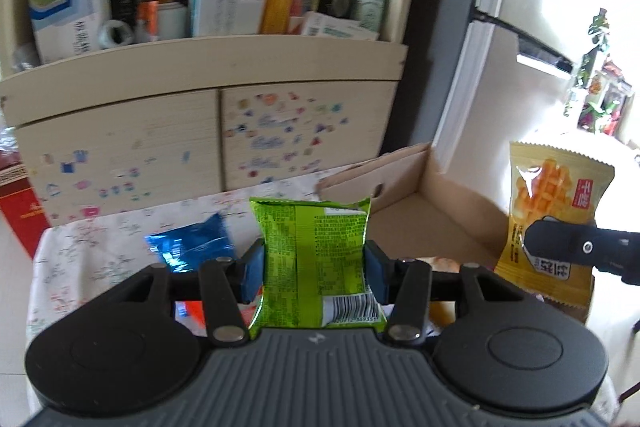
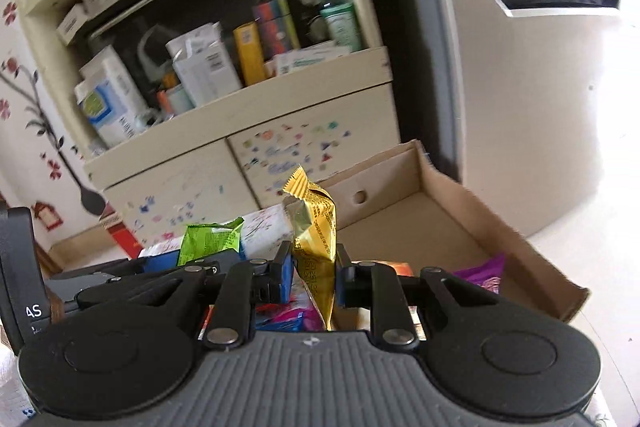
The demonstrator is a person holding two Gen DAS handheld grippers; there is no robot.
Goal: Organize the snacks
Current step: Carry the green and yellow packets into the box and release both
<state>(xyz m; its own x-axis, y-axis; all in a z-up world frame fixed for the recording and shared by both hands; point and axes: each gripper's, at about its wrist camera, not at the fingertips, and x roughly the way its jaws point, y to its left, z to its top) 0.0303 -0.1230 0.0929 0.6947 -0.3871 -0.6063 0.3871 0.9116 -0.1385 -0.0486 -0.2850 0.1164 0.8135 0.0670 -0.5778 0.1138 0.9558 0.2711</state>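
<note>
Right now each hand-held gripper carries one packet. The left hand-held gripper (image 1: 314, 267) pinches a green snack packet (image 1: 314, 259) across its width, blue pads pressed into both sides so the foil bows between them; the packet stands upright, barcode end toward the camera. The right hand-held gripper (image 2: 314, 273) is clamped on a yellow snack packet (image 2: 316, 243) held edge-on, its crimped top poking up above the fingers.

Both packets hang in the air over the cloth-covered tabletop (image 1: 100, 247), near the open cardboard box (image 1: 440, 195) that lies ahead and to the right. Inside that box a purple packet (image 2: 482, 273) already sits at the near end, so the box looks like the sorting place.

To do this well, I would bring each packet over the bare cardboard floor, lower it past the box wall before letting go, and release one side at a time so the two do not collide. A blue packet (image 1: 192, 247) waits on the cloth.
</note>
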